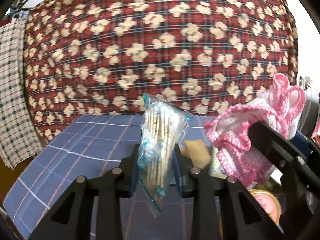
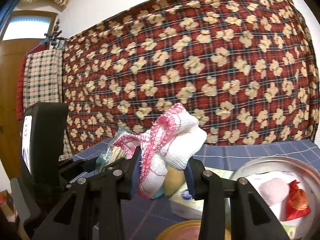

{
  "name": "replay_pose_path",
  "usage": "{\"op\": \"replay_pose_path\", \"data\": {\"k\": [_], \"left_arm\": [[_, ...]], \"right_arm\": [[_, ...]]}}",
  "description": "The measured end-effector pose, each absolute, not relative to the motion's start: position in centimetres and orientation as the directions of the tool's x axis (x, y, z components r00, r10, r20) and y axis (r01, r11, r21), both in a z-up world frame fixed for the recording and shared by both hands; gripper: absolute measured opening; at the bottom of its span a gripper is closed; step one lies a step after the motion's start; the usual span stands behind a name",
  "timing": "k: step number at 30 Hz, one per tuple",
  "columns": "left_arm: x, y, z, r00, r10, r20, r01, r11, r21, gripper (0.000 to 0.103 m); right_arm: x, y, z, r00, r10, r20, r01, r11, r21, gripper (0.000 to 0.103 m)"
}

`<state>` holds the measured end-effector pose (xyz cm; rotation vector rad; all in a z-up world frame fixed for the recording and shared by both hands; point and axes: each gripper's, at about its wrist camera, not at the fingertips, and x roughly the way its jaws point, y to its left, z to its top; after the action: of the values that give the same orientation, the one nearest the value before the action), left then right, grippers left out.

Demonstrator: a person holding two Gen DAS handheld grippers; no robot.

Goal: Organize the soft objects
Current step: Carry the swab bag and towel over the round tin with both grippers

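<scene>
Left hand-held gripper [image 1: 156, 156]: jaws narrow, closed on a clear plastic packet of wooden sticks [image 1: 158, 138]. The packet stands nearly upright between the two pads, its top end rising above the fingertips and its lower end hanging below them. The wrapper carries teal printing; the writing is too blurred to read.

Right hand-held gripper [image 2: 162, 172]: jaws narrow, clamped on a white and pink mesh cloth [image 2: 174, 140]. The bundle is pinched at its lower part, and the bulk of it bulges up and to the right above the fingertips. A frilled pink edge runs along its left side. In the left wrist view the same cloth [image 1: 246, 132] appears to the right of the stick packet, with the right tool's black arm crossing in front of it.

Both loads are held above the surface [image 1: 76, 144], which is covered by a blue checked cloth. A yellow soft item [image 2: 174, 182] lies on the surface just behind the right jaws. To the right sits a round metal tray [image 2: 280, 160] holding a pale pink pad [image 2: 274, 190] and a red and gold pouch [image 2: 296, 202]. A round tin with a pink lid [image 1: 266, 206] lies near the bottom edge; its label cannot be read.

A red plaid quilt with cream flowers [image 1: 160, 46] hangs behind the surface.
</scene>
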<state>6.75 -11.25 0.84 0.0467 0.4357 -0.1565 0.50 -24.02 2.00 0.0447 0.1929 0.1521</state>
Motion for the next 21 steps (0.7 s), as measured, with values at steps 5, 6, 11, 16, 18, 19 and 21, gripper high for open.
{"op": "replay_pose_path", "data": {"k": [5,6,11,16,18,19,21], "left_arm": [[6.8,-14.1,1.7,0.873,-0.195,-0.447,0.222,0.975,0.008,0.028],[6.8,-14.5,1.8,0.872,-0.199,-0.447,0.228,0.974,0.011,0.028],[6.3,-17.1,2.4,0.860,-0.234,-0.454,0.273,0.962,0.021,0.028],[6.2,-19.6,2.8,0.829,-0.283,-0.482,0.330,0.944,0.014,0.028],[6.1,-20.8,2.7,0.812,-0.305,-0.498,0.357,0.934,0.012,0.028],[6.1,-21.7,2.7,0.797,-0.322,-0.510,0.379,0.925,0.008,0.028],[6.1,-22.9,2.7,0.780,-0.338,-0.526,0.404,0.915,0.011,0.028]], "right_arm": [[0.4,-27.5,2.7,0.974,0.108,-0.197,-0.093,0.992,0.083,0.042],[0.3,-28.4,2.9,0.975,0.098,-0.198,-0.081,0.993,0.091,0.042],[-0.2,-31.2,3.4,0.978,0.056,-0.202,-0.037,0.995,0.097,0.042],[-0.5,-33.7,3.7,0.976,0.010,-0.219,0.009,0.996,0.087,0.042],[-0.5,-35.0,3.8,0.973,-0.012,-0.229,0.034,0.995,0.093,0.042],[-0.4,-35.9,3.8,0.972,-0.026,-0.235,0.051,0.994,0.100,0.042],[-0.4,-37.5,3.7,0.967,-0.054,-0.251,0.085,0.990,0.113,0.042]]}}
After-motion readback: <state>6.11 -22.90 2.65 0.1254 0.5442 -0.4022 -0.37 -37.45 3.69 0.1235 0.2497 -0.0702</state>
